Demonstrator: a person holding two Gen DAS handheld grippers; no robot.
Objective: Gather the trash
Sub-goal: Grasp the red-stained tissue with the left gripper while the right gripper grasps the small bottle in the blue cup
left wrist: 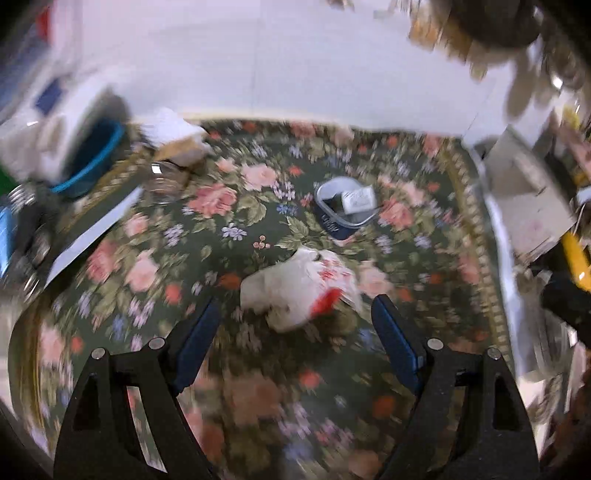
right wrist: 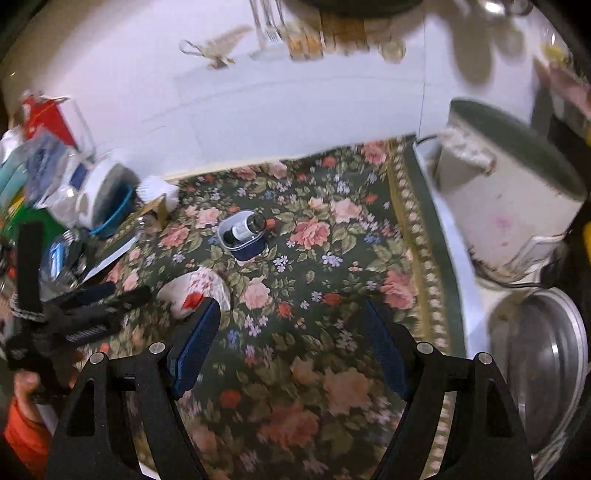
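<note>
Small blue tub [right wrist: 242,236] on the floral cloth [right wrist: 314,258] has a little bottle [right wrist: 248,226] lying in it. Crumpled wrapper [left wrist: 299,286] sits just beside it. Both my grippers' fingers [left wrist: 393,338] [right wrist: 195,341] are spread apart, holding nothing.

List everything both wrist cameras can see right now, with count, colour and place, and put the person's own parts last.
floral tablecloth: one, dark green with pink roses, covers the table
crumpled wrapper: one, white with red print, on the cloth just ahead of the left gripper
small tub: one, dark blue, mid-cloth, small items inside
white container: one, off-white with dark rim, right edge
metal lid: one, silver, lower right
forks: several, silver, far edge
left-side clutter: blurred, mixed colours
left gripper: black with blue pads, open, empty
right gripper: same, open, empty
hand: one, orange sleeve, holding the left gripper
</note>
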